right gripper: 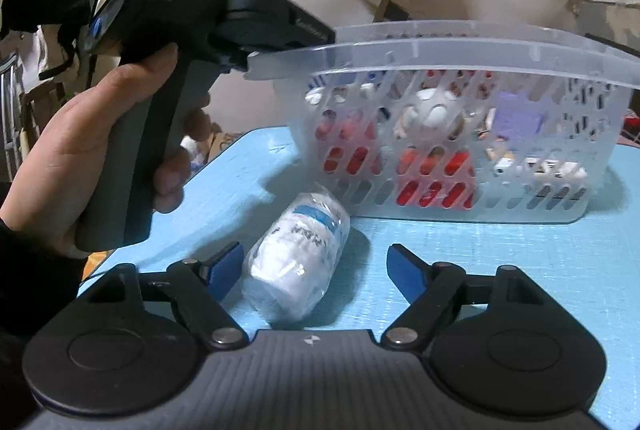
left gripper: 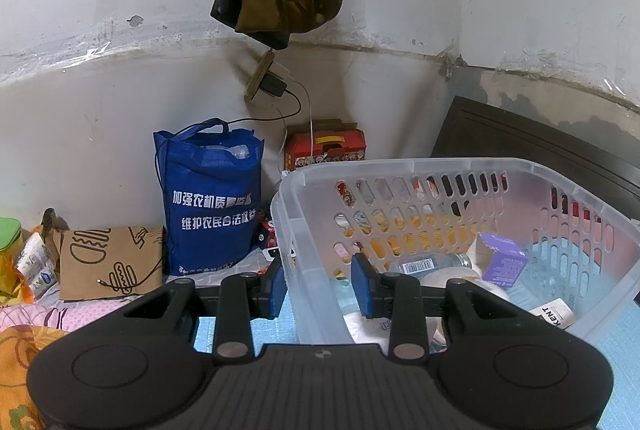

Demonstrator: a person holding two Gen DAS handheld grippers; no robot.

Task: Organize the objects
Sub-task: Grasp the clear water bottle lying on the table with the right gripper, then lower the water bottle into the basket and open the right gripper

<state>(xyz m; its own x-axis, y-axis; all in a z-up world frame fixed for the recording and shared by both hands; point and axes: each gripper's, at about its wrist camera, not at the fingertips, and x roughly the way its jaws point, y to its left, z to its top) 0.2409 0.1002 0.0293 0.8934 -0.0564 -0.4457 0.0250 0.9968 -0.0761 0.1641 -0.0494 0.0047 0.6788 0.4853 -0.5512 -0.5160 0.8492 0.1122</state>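
The right gripper (right gripper: 316, 266) is angled down over the light-blue tabletop (right gripper: 500, 262), its blue-padded jaws standing apart on either side of a small white bottle sealed in crinkly clear wrap (right gripper: 298, 262), which lies on its side just touching the left pad and clear of the right one. Beyond it, a person's left hand (right gripper: 92, 158) wraps the grey pistol handle of the left gripper (left gripper: 318, 284), whose narrow jaws pinch the near-left corner wall of a translucent, slotted plastic basket (left gripper: 440, 166). Inside the basket lie a clear bottle (left gripper: 430, 263) and a purple carton (left gripper: 505, 262).
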